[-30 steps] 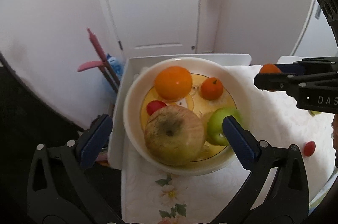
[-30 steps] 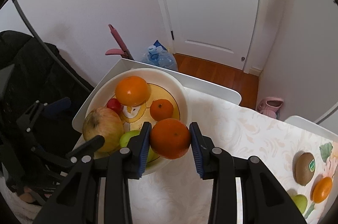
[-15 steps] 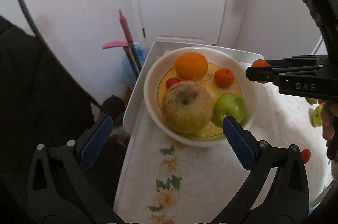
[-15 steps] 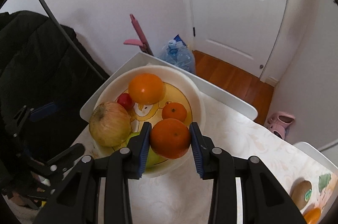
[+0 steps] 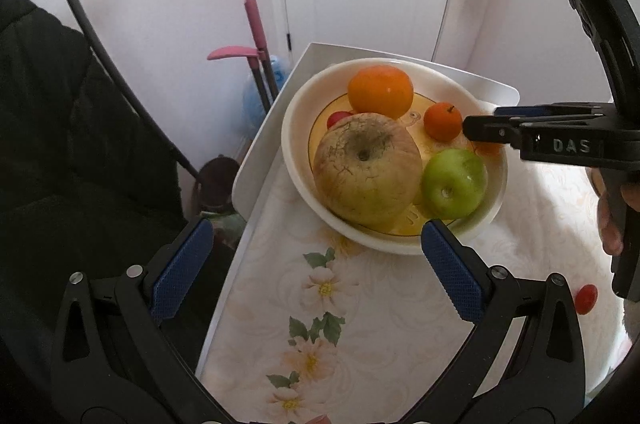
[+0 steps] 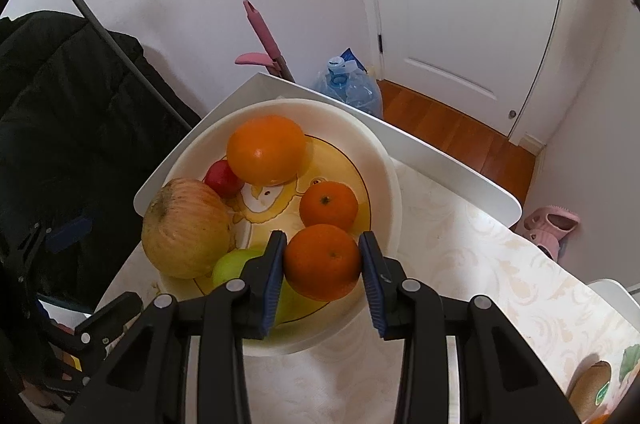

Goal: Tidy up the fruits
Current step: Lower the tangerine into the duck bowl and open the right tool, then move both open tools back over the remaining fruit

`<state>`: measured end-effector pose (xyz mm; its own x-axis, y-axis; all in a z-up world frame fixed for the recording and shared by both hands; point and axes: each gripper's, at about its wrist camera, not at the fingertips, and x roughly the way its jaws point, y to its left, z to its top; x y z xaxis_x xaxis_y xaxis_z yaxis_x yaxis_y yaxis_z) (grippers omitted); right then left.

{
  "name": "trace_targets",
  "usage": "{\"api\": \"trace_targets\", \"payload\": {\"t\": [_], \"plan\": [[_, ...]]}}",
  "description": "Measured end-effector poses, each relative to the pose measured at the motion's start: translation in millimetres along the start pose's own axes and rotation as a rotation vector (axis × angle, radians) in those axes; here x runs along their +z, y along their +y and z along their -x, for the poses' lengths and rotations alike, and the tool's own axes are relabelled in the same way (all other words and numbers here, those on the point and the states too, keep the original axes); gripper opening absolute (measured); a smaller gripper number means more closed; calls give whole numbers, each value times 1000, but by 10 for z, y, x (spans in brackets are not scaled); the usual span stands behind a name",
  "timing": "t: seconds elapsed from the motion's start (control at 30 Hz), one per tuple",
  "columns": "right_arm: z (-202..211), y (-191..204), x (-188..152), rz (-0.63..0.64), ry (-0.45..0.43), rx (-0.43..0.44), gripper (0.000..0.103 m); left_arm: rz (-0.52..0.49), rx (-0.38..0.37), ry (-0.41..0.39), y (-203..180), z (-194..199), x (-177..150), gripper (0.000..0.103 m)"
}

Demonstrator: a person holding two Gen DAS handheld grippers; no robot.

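A white bowl (image 6: 384,159) (image 5: 292,127) near the table's far left corner holds a big orange (image 6: 266,149), a small orange (image 6: 328,205), a large yellowish apple (image 6: 186,228), a green apple (image 5: 454,183) and a small red fruit (image 6: 222,177). My right gripper (image 6: 323,262) is shut on an orange (image 6: 322,262) and holds it over the bowl's near right part. It enters the left wrist view (image 5: 480,135) from the right. My left gripper (image 5: 316,276) is open and empty, short of the bowl.
The table has a floral cloth (image 5: 320,324). A small red fruit (image 5: 586,299) and a kiwi (image 6: 590,390) lie on it to the right. A black jacket (image 5: 60,143) hangs left of the table. A pink-handled tool (image 6: 260,39) and a water bottle (image 6: 352,85) stand behind.
My right gripper has carried the orange forward, from beside the bowl's rim to over the bowl. My left gripper has drawn back and away from the bowl.
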<state>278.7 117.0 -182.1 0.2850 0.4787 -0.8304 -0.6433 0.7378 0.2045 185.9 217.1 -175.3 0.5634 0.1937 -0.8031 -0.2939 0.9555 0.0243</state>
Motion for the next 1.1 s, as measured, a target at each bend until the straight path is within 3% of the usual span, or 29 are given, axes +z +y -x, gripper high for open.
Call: {"api": "trace_targets", "payload": {"t": [0.03,0.07,0.1,0.23,0.3,0.73,1.1], "plan": [[4,1,3,0,-2,-3,57,-2,-1,-1,-8,0,3,103],[23,6,4,-1,-13,0,75,-7,-2,-2,-12,10,8,103],[43,13,2,-3,-23,8,87,-11,-2,-2,-12,23,6,103],[108,60,-6,6,-50,-12,90,-25,-5,-5,-5,75,3,103],[148,74,-16,6,-68,-24,103,-28,-9,-7,4,109,2,103],[583,259,-106,-37,-112,-63,103,-92,-60,-50,96,491,126,103],[1313,328,-403,-124,-151,-136,103,-197,-196,-121,-81,892,301,103]]}}
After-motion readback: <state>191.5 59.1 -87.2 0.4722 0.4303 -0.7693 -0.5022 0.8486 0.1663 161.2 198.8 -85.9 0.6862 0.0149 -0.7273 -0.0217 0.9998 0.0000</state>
